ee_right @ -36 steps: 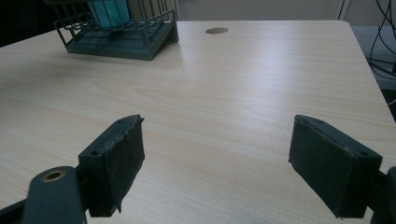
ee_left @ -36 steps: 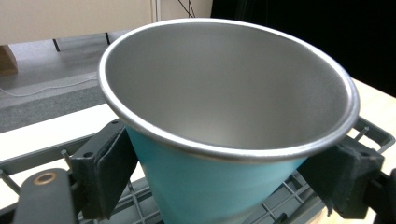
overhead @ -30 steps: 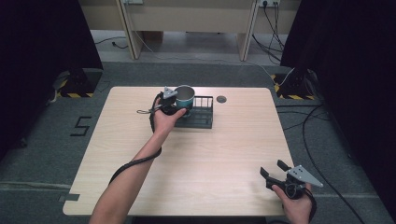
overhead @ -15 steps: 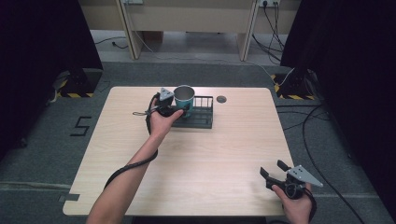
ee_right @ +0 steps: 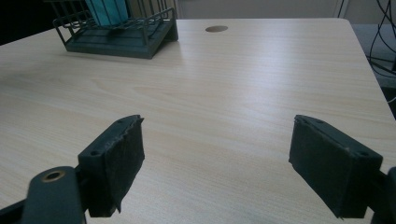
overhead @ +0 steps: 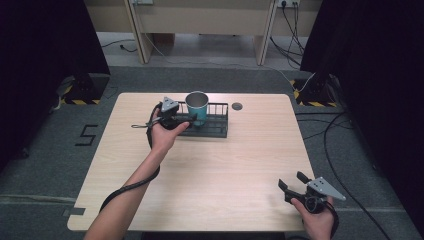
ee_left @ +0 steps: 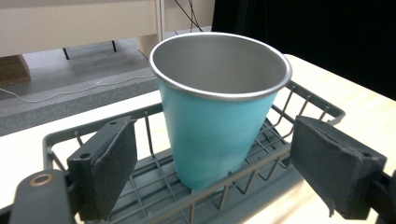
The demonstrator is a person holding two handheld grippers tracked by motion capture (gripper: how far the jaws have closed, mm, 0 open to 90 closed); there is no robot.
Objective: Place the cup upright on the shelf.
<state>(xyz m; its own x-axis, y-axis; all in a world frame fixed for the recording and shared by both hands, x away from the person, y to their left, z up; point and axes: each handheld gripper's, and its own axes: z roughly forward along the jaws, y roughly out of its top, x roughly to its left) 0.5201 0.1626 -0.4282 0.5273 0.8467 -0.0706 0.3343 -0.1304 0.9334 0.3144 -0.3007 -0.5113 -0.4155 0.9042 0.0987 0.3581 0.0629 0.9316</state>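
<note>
Since the earlier frames the left gripper (overhead: 187, 118) has barely shifted, staying at the left end of the dark grey wire rack (overhead: 215, 131) near the far edge of the pale wooden worktop (overhead: 220, 175), while the right gripper (overhead: 294, 183) has kept its place by the near right corner. Its jaws spread wide on either side of the teal metal cup with a bare steel rim (ee_left: 218, 107), the left gripper touches neither of the cup's walls; the cup stands upright on the rack's left part. Well apart from rack and cup, the right gripper is likewise released, its pads (ee_right: 122, 158) gaping over bare wood.
</note>
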